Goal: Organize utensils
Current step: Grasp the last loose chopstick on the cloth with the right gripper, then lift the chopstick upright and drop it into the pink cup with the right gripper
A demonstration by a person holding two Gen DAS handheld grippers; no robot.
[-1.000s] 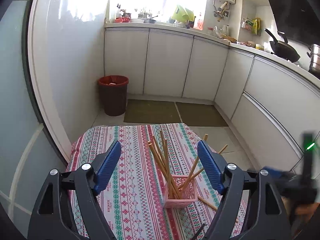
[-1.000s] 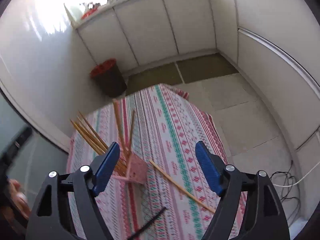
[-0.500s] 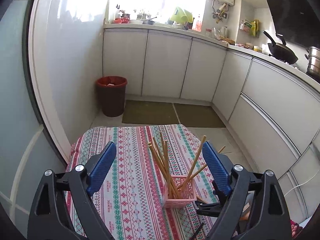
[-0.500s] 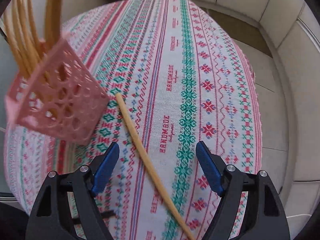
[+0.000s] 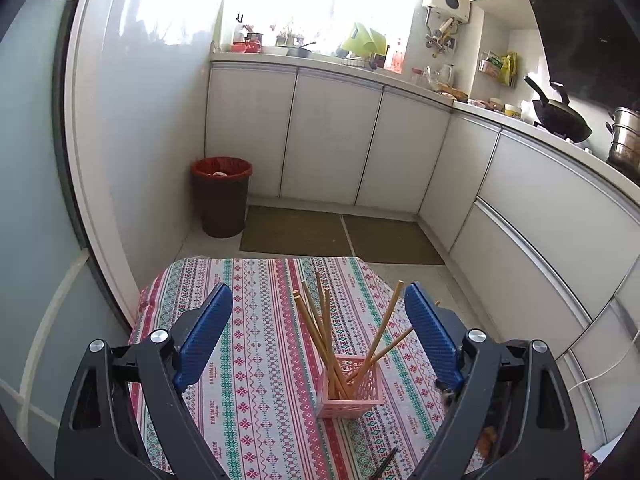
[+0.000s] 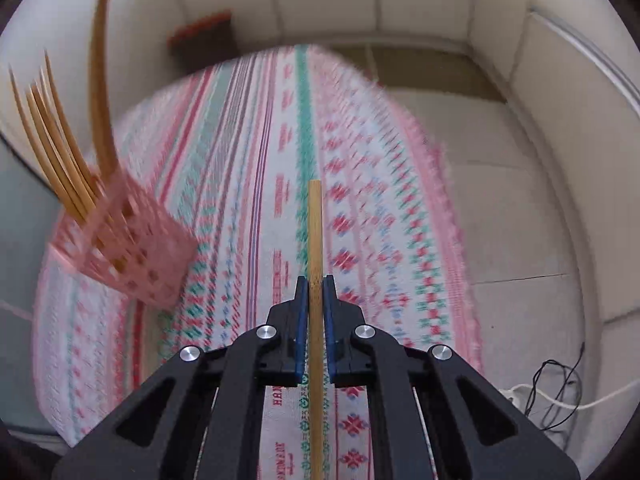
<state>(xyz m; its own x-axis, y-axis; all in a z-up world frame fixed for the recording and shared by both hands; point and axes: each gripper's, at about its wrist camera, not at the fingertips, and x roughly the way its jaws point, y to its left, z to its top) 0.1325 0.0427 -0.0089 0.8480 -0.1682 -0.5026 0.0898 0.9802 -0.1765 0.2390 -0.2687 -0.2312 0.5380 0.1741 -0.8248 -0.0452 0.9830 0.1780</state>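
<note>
Chopsticks are the matter here: one loose bamboo chopstick [image 6: 315,236] is clamped between the blue pads of the right tongs [image 6: 316,286], whose jaws have just been closing and now pinch it along their own line, its blunt end sticking out ahead over the patterned tablecloth [image 6: 248,168]. The rest of the chopsticks [image 5: 320,332] stand leaning in a pink perforated basket [image 5: 349,390], which sits on the table toward its right edge in the left wrist view, and off to the left of the held stick in the right wrist view. The left tongs [image 5: 319,336] hang wide open above the near part of the table with nothing between the pads [image 5: 206,334]; the basket shows in the gap between them, further off. A dark thin stick [image 5: 385,462] lies on the cloth near the near edge. Beyond the table's far edge a red-lined bin [image 5: 221,196] stands on the floor beside white cabinets [image 5: 332,140].
</note>
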